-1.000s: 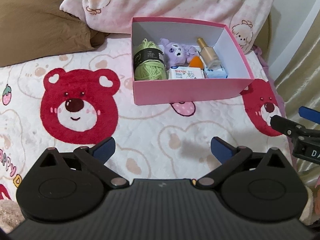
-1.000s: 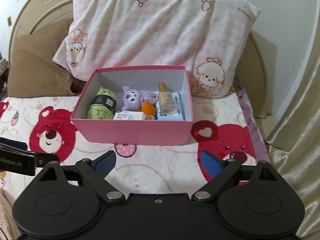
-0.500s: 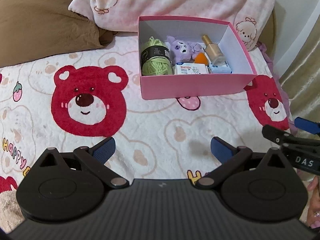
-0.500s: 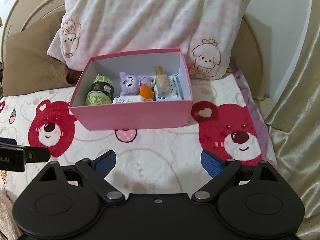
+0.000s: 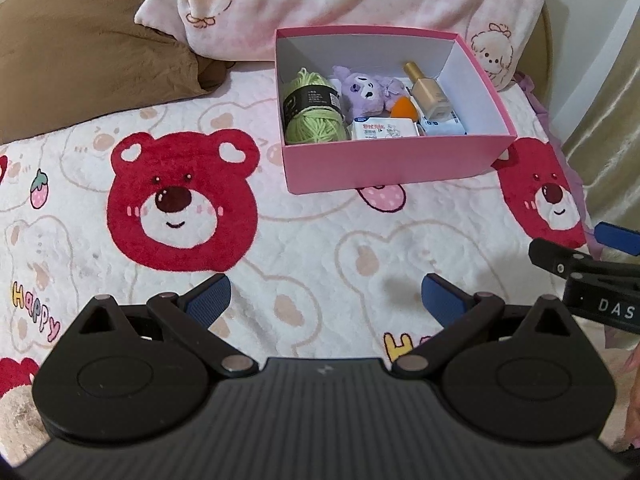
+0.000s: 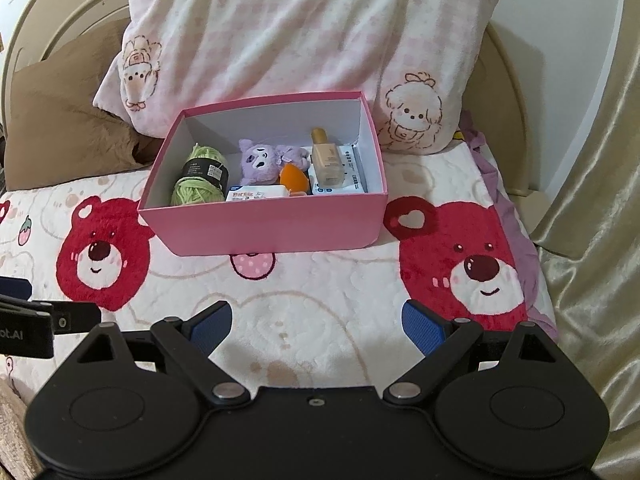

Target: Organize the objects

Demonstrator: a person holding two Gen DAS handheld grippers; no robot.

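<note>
A pink box (image 5: pixel 384 164) (image 6: pixel 264 226) stands on the bed in front of the pillows. It holds a green yarn ball (image 5: pixel 314 114) (image 6: pixel 200 180), a purple plush toy (image 5: pixel 364 92) (image 6: pixel 260 162), an orange sponge (image 5: pixel 404 107) (image 6: pixel 294 178), a foundation bottle (image 5: pixel 426 90) (image 6: pixel 326 158) and small white packets (image 5: pixel 384 128). My left gripper (image 5: pixel 324 300) is open and empty, low over the blanket well short of the box. My right gripper (image 6: pixel 316 322) is open and empty, also short of the box; it also shows at the left wrist view's right edge (image 5: pixel 592 264).
A white blanket with red bears (image 5: pixel 180 216) (image 6: pixel 472 268) covers the bed. A pink checked pillow (image 6: pixel 304 36) and a brown pillow (image 5: pixel 80 56) lie behind the box. A beige curtain (image 6: pixel 592 200) hangs at the right of the bed.
Both grippers have drawn back from the box and stayed open. The box looks smaller and farther in the left wrist view.
</note>
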